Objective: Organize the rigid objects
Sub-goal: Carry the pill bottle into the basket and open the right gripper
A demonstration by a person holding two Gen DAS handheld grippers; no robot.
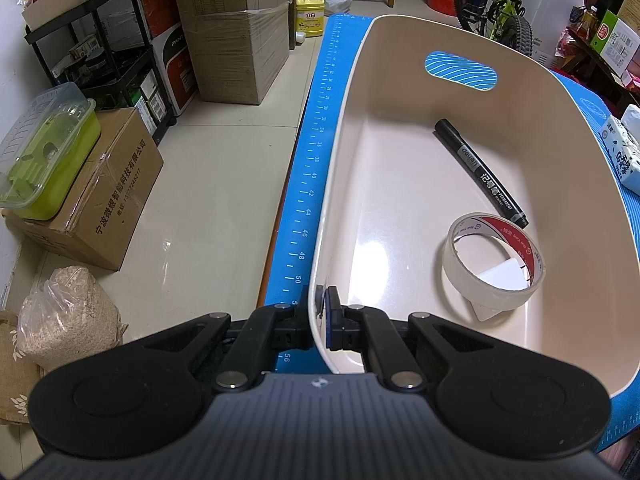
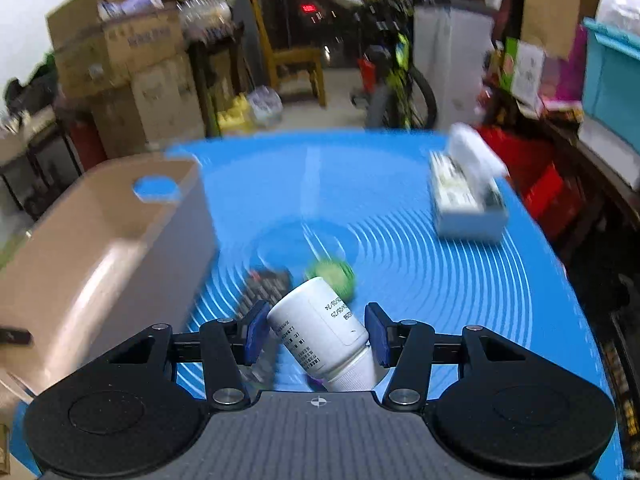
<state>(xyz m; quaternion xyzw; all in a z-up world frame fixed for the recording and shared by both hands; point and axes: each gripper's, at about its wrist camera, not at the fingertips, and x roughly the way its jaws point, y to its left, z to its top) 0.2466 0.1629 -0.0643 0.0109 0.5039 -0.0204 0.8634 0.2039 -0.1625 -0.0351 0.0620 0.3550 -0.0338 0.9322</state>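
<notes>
Your right tool grips a white bottle at lower centre; your left tool pinches the bin rim.

Motion blur smears the right wrist view: a dark flat object and a green round thing on the blue ringed mat stay unidentifiable. The white plastic bottle hides its cap end behind the camera housing.

Left gripper fingers nearly closed; right gripper fingers spread wider.
</notes>
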